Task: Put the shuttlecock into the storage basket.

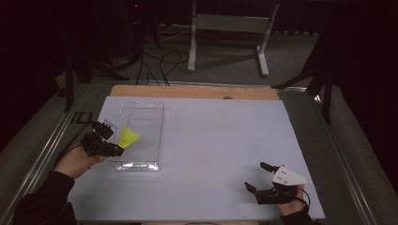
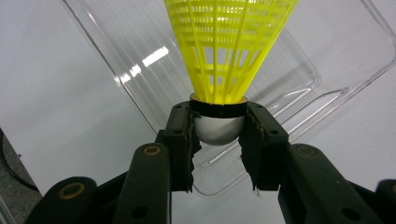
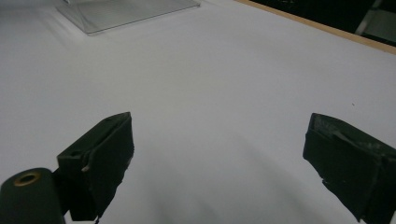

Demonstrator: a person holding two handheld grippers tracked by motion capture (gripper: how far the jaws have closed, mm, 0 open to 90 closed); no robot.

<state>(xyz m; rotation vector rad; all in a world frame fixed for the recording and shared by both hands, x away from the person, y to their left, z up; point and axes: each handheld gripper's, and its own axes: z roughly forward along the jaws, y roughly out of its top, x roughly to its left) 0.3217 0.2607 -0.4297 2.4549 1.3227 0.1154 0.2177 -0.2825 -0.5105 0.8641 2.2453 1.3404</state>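
Note:
A yellow shuttlecock (image 1: 127,137) with a white rounded cork (image 2: 218,130) is held over a clear plastic tray (image 1: 155,119). My left gripper (image 1: 112,140) is shut on the cork, its two black jaws pressing either side, and the yellow skirt (image 2: 229,42) points away from the hand over the tray (image 2: 140,51). At the table's near right my right gripper (image 1: 257,176) stands open above the bare white surface with nothing between its jaws. Its jaws are wide apart in the right gripper view (image 3: 219,158).
The white sheet (image 1: 220,136) covers the table, with a wooden strip (image 1: 197,92) along the far edge. A corner of the tray (image 3: 121,11) lies far ahead of the right gripper. Cables and a white stand (image 1: 230,28) are on the floor beyond.

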